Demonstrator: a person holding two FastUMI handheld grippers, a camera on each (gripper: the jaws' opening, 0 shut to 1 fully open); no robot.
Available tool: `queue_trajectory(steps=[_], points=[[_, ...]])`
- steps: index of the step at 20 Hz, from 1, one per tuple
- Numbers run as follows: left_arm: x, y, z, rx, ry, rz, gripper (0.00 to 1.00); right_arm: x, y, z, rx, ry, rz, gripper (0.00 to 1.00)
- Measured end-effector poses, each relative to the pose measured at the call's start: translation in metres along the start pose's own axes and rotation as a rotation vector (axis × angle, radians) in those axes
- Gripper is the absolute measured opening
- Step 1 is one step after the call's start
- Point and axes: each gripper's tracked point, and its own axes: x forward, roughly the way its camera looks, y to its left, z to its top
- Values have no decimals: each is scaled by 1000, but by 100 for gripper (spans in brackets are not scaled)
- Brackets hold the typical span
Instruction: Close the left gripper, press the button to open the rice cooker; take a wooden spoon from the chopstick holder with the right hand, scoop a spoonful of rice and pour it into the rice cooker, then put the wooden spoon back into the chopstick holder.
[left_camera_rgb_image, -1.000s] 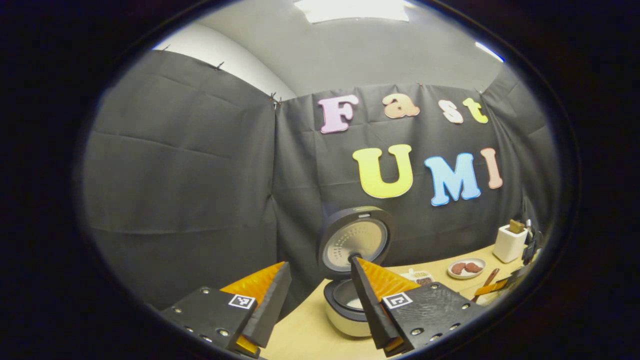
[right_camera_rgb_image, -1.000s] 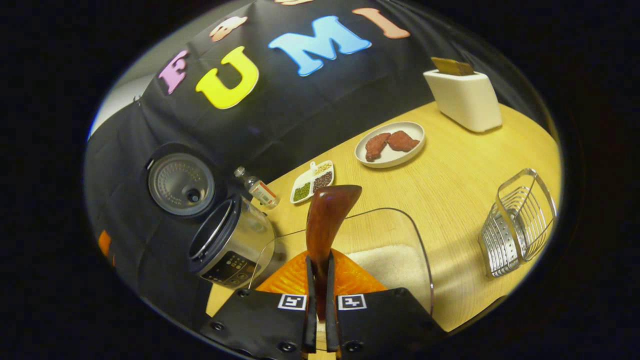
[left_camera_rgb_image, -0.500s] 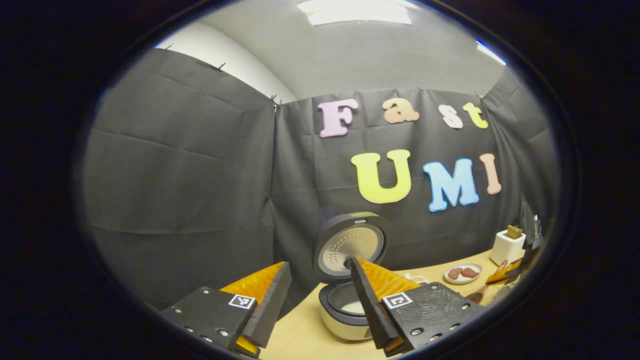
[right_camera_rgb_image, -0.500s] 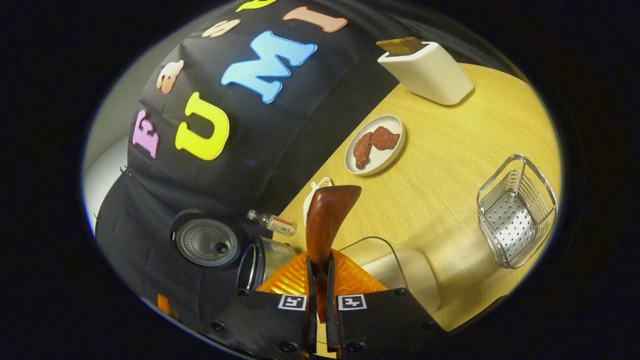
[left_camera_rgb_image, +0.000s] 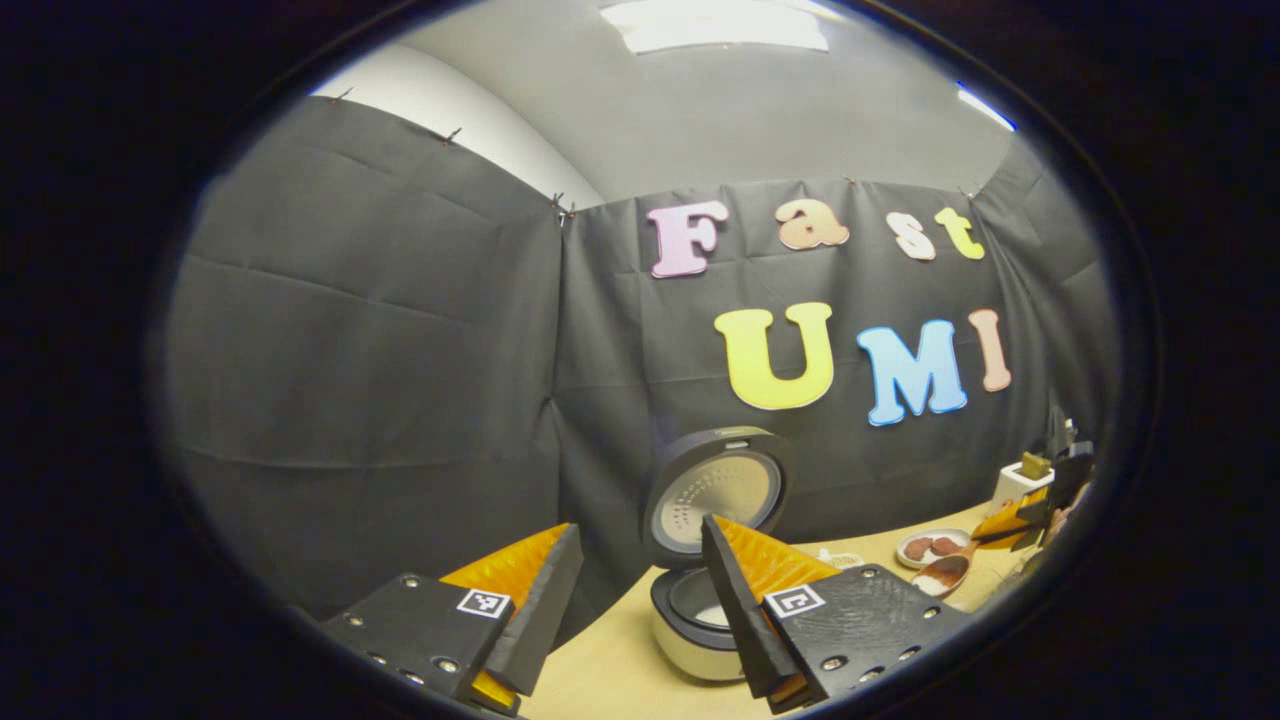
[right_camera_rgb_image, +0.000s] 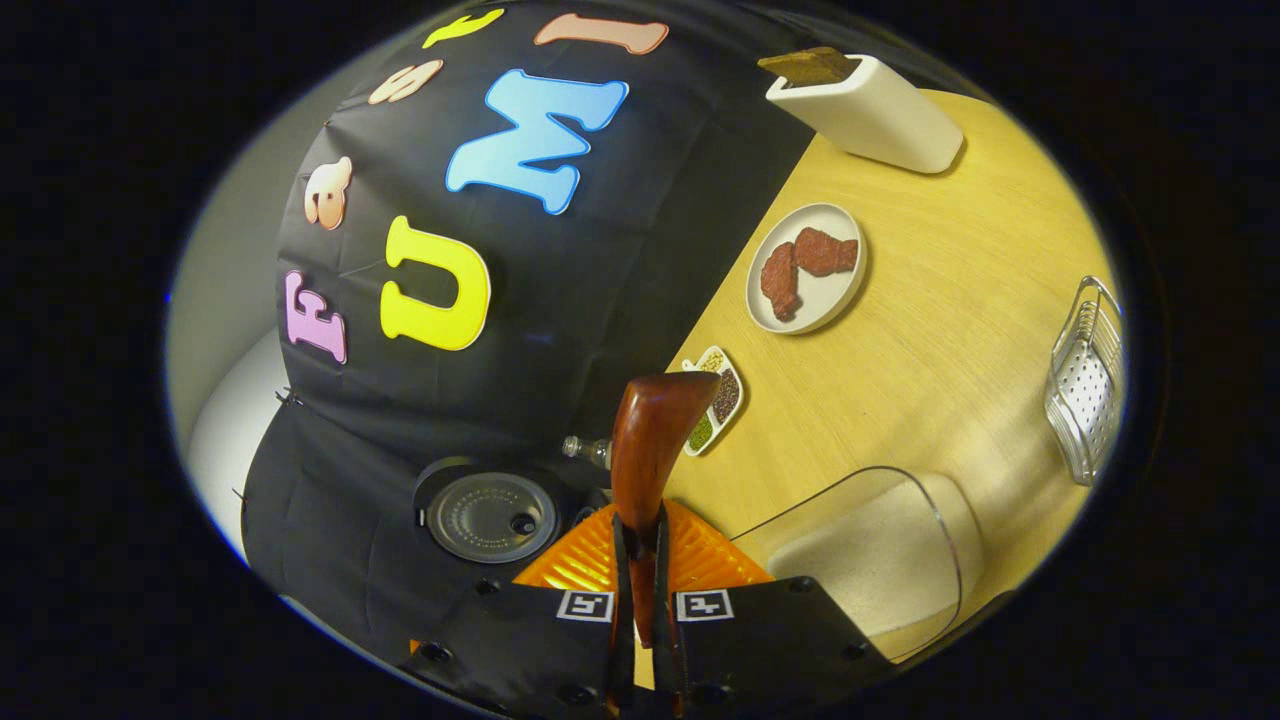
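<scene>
Wooden spoon (right_camera_rgb_image: 650, 440) dark reddish-brown, glossy, clamped between right gripper (right_camera_rgb_image: 640, 600) fingers, left gripper (left_camera_rgb_image: 640, 610) fingers apart

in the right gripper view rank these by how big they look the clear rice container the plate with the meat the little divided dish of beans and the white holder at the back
Largest to smallest, as they look:
1. clear rice container, though it sits nearest the camera, which inflates it
2. white holder
3. plate, close to the holder, so that pair is unsure
4. divided dish
</scene>
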Motion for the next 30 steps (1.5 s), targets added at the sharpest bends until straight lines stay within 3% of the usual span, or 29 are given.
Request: queue_trajectory(steps=[7, 14, 23, 30], points=[[0, 26, -4, -2, 7, 41, 75, 49, 69, -23, -52, 48, 95, 5], [-2, 61, -17, -8, 30, 99, 77, 98, 110, -65, -105, 97, 141, 5], [-8, 92, -40, -16, 76, 168, 75, 161, 110, -122, -231, 156, 109, 8], [-4, 95, -49, -24, 93, 187, 77, 189, 105, -142, -515, 142, 76, 8]])
